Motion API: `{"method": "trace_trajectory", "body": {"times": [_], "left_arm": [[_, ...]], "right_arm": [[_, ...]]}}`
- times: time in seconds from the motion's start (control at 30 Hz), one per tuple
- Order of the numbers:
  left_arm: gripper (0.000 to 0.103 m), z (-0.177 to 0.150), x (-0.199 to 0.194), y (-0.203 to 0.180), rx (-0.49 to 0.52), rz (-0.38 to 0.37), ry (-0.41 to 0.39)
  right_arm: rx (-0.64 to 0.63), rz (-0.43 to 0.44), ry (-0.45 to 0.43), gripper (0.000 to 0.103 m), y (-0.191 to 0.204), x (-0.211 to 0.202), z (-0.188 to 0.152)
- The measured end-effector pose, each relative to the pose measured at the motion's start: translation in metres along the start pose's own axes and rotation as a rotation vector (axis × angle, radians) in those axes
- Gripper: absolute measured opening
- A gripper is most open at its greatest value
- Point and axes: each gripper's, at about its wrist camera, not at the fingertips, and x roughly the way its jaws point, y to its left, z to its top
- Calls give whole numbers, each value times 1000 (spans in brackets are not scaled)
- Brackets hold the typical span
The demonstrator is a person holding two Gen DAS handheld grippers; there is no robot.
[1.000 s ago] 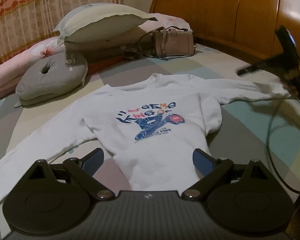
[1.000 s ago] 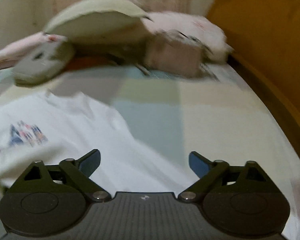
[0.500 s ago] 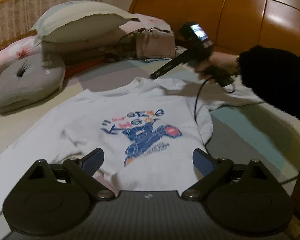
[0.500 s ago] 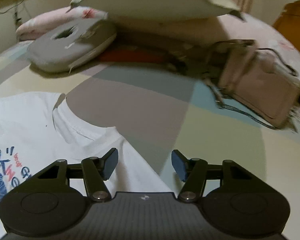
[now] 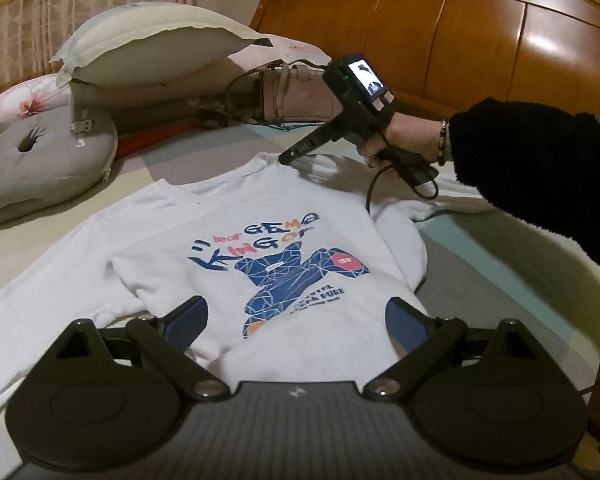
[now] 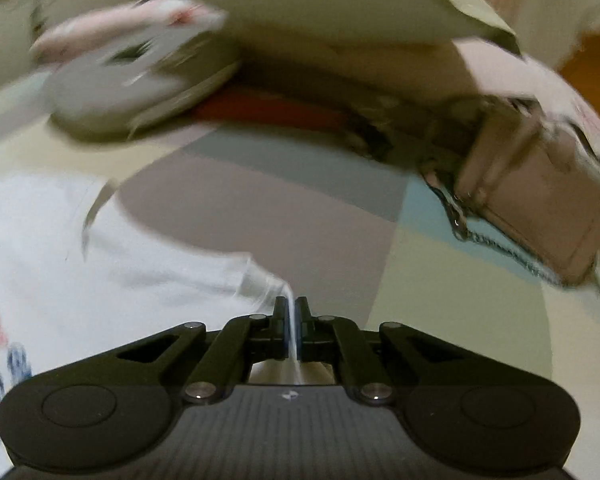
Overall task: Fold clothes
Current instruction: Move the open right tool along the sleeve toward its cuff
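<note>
Left wrist view: the left gripper (image 5: 296, 322) is wide open with nothing in it, just over the bottom edge of the white sweatshirt (image 5: 236, 248). That shirt lies flat on the bed (image 5: 500, 248), front up. It looks soft, light and floppy, so edges and corners are good places to pinch. Farther off, the right gripper (image 6: 291, 322) is squeezed tight on a bit of cloth by the collar. A pink handbag (image 5: 296, 96) sits beyond; what is inside cannot be seen.

A white long-sleeved sweatshirt (image 5: 260, 248) with a blue bear print lies flat, face-up, sleeves spread.
</note>
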Motion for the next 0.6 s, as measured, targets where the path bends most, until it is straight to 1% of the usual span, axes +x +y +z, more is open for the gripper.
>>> {"method": "trace_trajectory", "body": {"times": [0.03,0.07,0.13,0.17,0.2,0.27,0.33,0.4,0.47,0.5,0.53,0.6], "left_arm": [[95,-1,-1,1,-3,1,-1],[95,-2,-3,3,-5,2,-4],[95,-3,-7,6,-5,1,-12],[95,-3,-8,7,-5,2,-15],[95,-3,-10,8,-5,5,-19],[95,-3,-13,11,-9,12,-27],[95,-3,-16,15,-18,19,-39],[98,-4,-19,18,-30,25,-49],[99,-7,-21,22,-46,27,-56],[99,-8,-22,24,-53,28,-57],[99,-9,-23,25,-58,29,-57],[99,-10,-24,28,-68,29,-56]], "right_arm": [[4,-2,21,7,0,4,1],[-8,-7,20,9,2,4,1],[-20,-3,-10,12,5,-5,5],[-11,1,-24,16,6,-11,9],[-4,10,-31,23,8,-16,13],[-2,66,6,31,22,-17,24],[-2,121,46,35,37,-18,33],[-22,167,105,38,57,-7,37],[-31,153,129,38,69,11,37],[-35,145,141,40,74,20,37],[-35,140,145,41,79,28,37],[3,140,113,42,74,32,41]]}}
